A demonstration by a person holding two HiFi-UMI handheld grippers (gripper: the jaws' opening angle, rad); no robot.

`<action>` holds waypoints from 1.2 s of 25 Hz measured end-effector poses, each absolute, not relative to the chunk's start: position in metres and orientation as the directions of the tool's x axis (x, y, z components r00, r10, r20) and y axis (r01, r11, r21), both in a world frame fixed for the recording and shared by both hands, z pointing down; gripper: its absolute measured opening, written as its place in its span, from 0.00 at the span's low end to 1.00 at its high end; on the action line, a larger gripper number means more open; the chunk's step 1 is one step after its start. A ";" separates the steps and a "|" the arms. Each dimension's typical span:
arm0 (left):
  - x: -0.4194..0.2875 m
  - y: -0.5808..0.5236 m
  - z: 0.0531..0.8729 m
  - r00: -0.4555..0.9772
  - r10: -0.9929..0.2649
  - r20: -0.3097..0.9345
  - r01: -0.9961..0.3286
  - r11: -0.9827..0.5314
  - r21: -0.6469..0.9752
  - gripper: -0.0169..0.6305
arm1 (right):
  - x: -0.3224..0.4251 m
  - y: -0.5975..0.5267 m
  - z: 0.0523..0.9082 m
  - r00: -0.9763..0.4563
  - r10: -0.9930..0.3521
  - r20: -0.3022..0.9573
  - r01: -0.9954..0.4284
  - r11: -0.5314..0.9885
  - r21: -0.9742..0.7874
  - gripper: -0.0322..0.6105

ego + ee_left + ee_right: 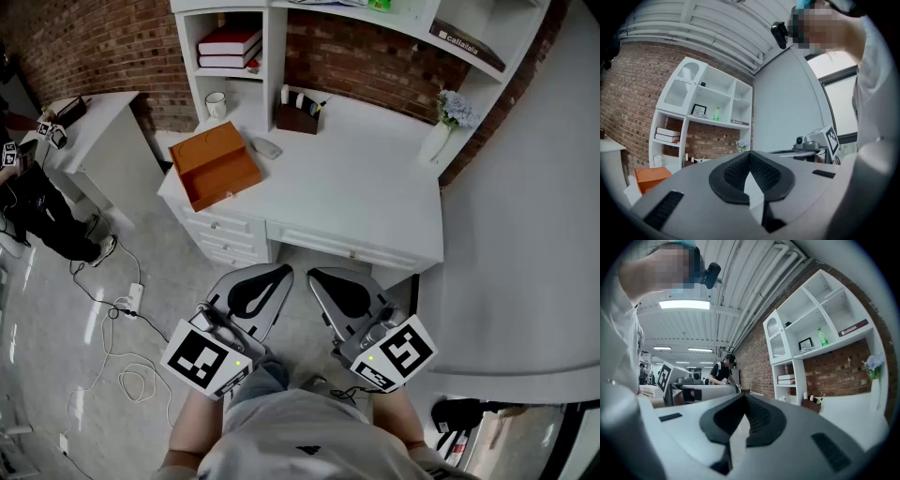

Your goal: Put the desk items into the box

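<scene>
The orange rectangular box (214, 165) sits with its top open on the left end of the white bench (356, 187). Its inside reads as plain orange from the head view, and whether anything lies in it cannot be told. Just right of the box lies a small grey rounded object (267, 147), too small to identify. Farther right of the box, back toward the brick wall, stands a dark brown holder (298, 117) with a few pale, indistinct items poking out. Behind the box, in the lowest bay of the white shelf unit (274, 56), is a white mug (216, 103), with red books (230, 47) on the shelf above it. Far right of the box, a white vase with pale blue flowers (442, 127) leans at the bench's corner.

In the left gripper view only a corner of the box (650, 179) shows, and the tool's grey body cuts off the rest.

Both tools are held level, well short of the box, in front of the bench's drawers. The left tool (264, 283) is clenched, its pads meeting at the tip with nothing between them. The right tool (333, 286) is likewise clenched and empty. The hands holding them are mostly hidden under the marker cubes (206, 361).
</scene>
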State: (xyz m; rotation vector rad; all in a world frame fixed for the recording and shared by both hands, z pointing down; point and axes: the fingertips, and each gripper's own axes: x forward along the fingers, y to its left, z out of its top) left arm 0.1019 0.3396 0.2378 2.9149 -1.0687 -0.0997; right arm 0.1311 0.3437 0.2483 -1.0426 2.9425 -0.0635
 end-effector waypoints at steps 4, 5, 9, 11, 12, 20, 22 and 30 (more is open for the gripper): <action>0.093 0.329 0.238 0.757 -0.651 -0.052 -0.648 -0.759 0.062 0.05 | 0.120 0.334 0.251 -0.783 -0.621 -0.001 -0.621 0.783 -0.041 0.06; 0.091 0.326 0.238 0.758 -0.651 -0.054 -0.647 -0.759 0.069 0.05 | 0.117 0.332 0.251 -0.785 -0.619 0.001 -0.619 0.784 -0.040 0.06; 0.081 0.316 0.239 0.756 -0.652 -0.053 -0.648 -0.758 0.076 0.05 | 0.105 0.322 0.252 -0.790 -0.613 0.008 -0.613 0.789 -0.036 0.06; 0.077 0.311 0.241 0.757 -0.652 -0.052 -0.648 -0.758 0.075 0.05 | 0.100 0.317 0.253 -0.789 -0.614 0.010 -0.614 0.789 -0.037 0.06; 0.074 0.308 0.242 0.758 -0.650 -0.051 -0.646 -0.760 0.074 0.05 | 0.098 0.314 0.254 -0.788 -0.615 0.010 -0.615 0.788 -0.037 0.06; 0.056 0.292 0.250 0.778 -0.628 -0.026 -0.627 -0.778 0.030 0.05 | 0.079 0.296 0.256 -0.763 -0.646 0.015 -0.647 0.762 -0.035 0.07; 0.054 0.287 0.251 0.782 -0.623 -0.019 -0.622 -0.782 0.023 0.05 | 0.078 0.294 0.257 -0.749 -0.662 0.029 -0.663 0.749 -0.014 0.07; 0.049 0.267 0.255 0.784 -0.620 -0.018 -0.619 -0.784 0.036 0.05 | 0.075 0.279 0.259 -0.746 -0.663 0.055 -0.666 0.745 -0.037 0.06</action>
